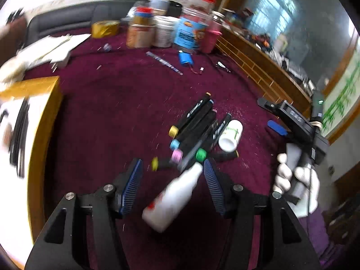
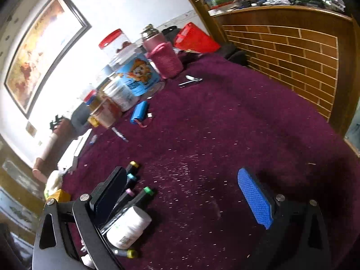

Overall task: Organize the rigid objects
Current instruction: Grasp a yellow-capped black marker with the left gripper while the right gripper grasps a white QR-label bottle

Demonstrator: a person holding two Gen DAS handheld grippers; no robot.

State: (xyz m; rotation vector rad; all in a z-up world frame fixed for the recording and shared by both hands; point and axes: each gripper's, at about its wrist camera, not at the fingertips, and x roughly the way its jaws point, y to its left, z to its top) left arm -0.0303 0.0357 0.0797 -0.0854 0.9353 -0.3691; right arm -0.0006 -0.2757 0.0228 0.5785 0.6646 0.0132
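Note:
In the left wrist view, my left gripper (image 1: 173,168) is open. A white squeeze bottle (image 1: 173,196) lies tilted between its jaws, blurred, touching neither pad clearly. Just ahead lies a row of black markers (image 1: 195,126) with coloured caps and a small white pill bottle (image 1: 230,138) on its side. My right gripper (image 1: 273,117) shows at the right, held in a white-gloved hand. In the right wrist view, my right gripper (image 2: 186,193) is open and empty over the purple cloth, with the markers (image 2: 135,189) and the pill bottle (image 2: 129,228) by its left finger.
Jars and tubs (image 1: 171,29) crowd the far edge of the purple tablecloth (image 1: 117,103). A blue battery pack (image 1: 185,58), a pen (image 1: 164,63) and nail clippers (image 2: 190,81) lie near them. A yellow-rimmed box (image 1: 42,103) stands at the left. A wooden counter (image 2: 292,45) runs along the right.

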